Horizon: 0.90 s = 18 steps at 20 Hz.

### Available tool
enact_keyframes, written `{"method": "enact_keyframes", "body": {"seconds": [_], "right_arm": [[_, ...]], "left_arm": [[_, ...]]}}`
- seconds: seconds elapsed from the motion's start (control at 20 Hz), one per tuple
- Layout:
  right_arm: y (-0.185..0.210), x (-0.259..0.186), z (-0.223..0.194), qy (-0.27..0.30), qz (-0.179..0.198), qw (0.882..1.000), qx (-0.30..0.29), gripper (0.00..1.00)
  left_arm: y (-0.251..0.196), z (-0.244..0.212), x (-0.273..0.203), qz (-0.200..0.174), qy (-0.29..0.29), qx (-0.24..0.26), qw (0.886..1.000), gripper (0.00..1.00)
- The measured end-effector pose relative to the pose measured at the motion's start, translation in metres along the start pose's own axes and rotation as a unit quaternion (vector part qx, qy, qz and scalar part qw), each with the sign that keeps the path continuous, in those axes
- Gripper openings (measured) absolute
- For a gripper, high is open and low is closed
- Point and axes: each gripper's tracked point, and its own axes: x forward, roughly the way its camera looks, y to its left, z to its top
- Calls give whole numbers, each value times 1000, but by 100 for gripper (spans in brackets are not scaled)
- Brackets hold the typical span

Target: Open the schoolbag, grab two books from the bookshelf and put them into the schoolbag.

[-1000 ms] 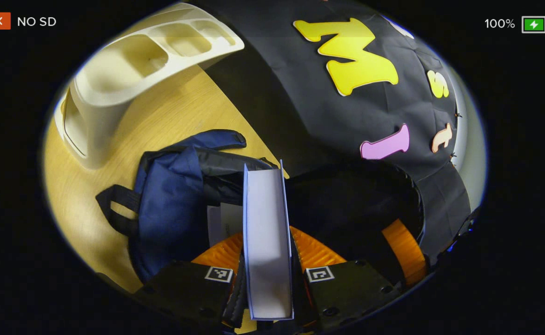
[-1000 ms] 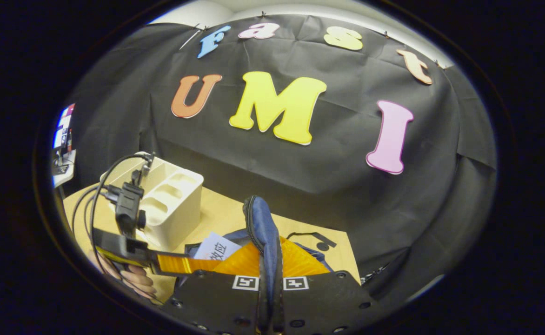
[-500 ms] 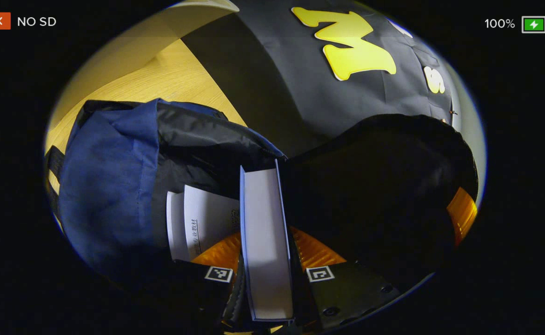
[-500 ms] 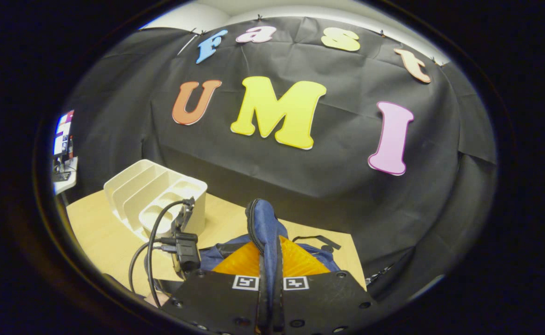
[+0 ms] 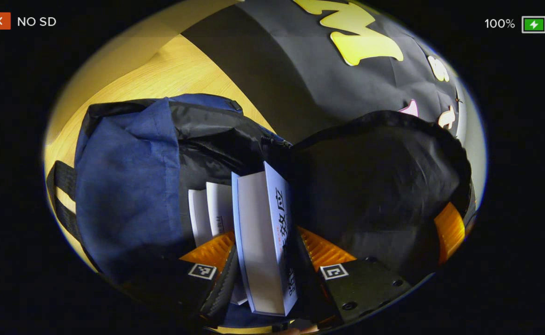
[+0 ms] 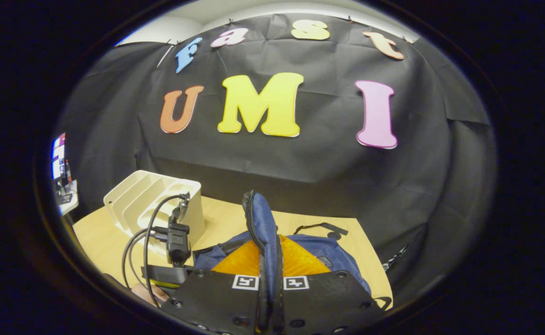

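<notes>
- In the left gripper view, the left gripper (image 5: 263,279) has a book (image 5: 261,242) standing between its jaws, page edge up; the jaws look spread a little wider than the book, so I cannot tell whether both press it.
- The book's far end is inside the open mouth of the schoolbag (image 5: 128,177), beside another book (image 5: 209,211) already in there.
- The schoolbag lies on the bench (image 5: 170,70).
- In the right gripper view, the right gripper (image 6: 269,288) has its jaws narrow, clamped on the schoolbag's raised zipper edge (image 6: 261,223).
- A white bookshelf (image 6: 154,200) stands on the bench behind the schoolbag, toward its left edge.
</notes>
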Motion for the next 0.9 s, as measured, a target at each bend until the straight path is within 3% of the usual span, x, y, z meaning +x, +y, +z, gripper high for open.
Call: {"method": "enact_keyframes", "body": {"seconds": [0.05,0.1,0.2,0.25,0.3,0.35,0.7,0.85,0.9], "right_arm": [[-3,-1,-6,4,-1,1000,13,5],[-3,-3,-10,6,1,1000,27,5],[-11,0,-25,20,-3,999,40,5],[-14,0,-31,28,-4,998,52,5],[-19,-1,-36,31,-12,998,60,5],[-22,-1,-40,33,-14,997,68,5],[-25,-1,-81,52,-35,993,104,9],[-23,-3,-100,67,-51,991,104,16],[-23,-6,-107,70,-59,991,102,24]], "left_arm": [[3,2,-4,9,-3,15,1000,75],[8,3,-9,20,-7,30,999,67],[14,8,-19,36,-14,51,998,68],[27,11,-26,65,-24,69,995,71],[38,18,-31,91,-36,91,991,64],[43,21,-39,95,-40,103,989,80],[57,19,-83,92,-62,148,983,81],[59,14,-105,96,-81,190,974,81],[57,11,-113,94,-90,202,971,81]]}}
